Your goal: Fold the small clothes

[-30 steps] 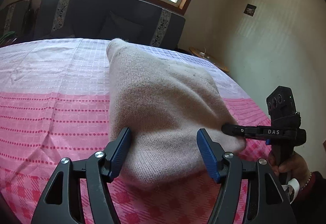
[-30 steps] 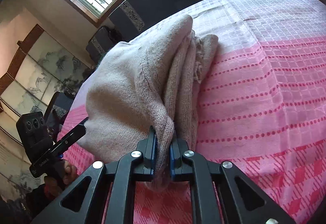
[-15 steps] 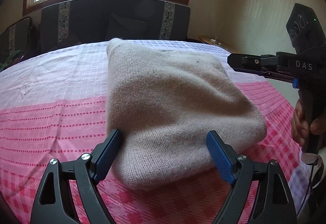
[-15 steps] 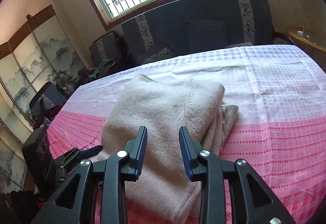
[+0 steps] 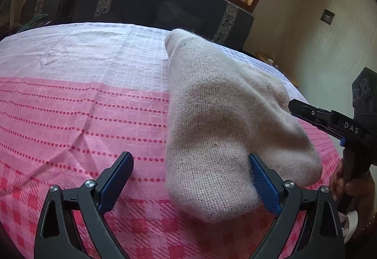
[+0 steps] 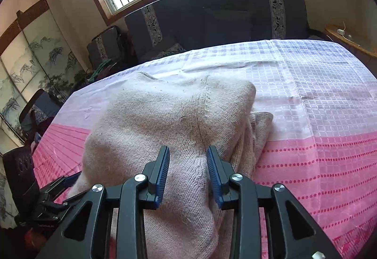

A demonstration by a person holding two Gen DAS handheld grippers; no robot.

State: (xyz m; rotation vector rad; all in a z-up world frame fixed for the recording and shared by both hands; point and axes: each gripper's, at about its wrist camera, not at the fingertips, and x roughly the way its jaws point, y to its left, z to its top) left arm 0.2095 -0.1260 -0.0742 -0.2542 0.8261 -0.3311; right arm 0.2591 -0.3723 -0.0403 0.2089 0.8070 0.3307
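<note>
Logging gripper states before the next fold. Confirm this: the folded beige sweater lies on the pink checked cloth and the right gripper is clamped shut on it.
Not quite. The right wrist view shows the right gripper open, its blue pads apart over the knit. The rest holds: the folded beige sweater lies on the pink checked cloth.

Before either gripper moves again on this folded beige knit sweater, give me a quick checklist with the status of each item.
1. Left gripper open: ok, blue pads wide apart, the near corner of the folded beige knit sweater between them.
2. Right gripper open: ok, its fingers hover over the sweater with a gap.
3. Sweater released: ok, neither gripper clamps it.
4. Sweater fully on the pink checked tablecloth: ok.
5. Fold edges aligned: not ok, lower layers stick out along the sweater's right edge.
6. Left pads clear of the knit: cannot tell, one blue pad sits against the fabric.
</note>
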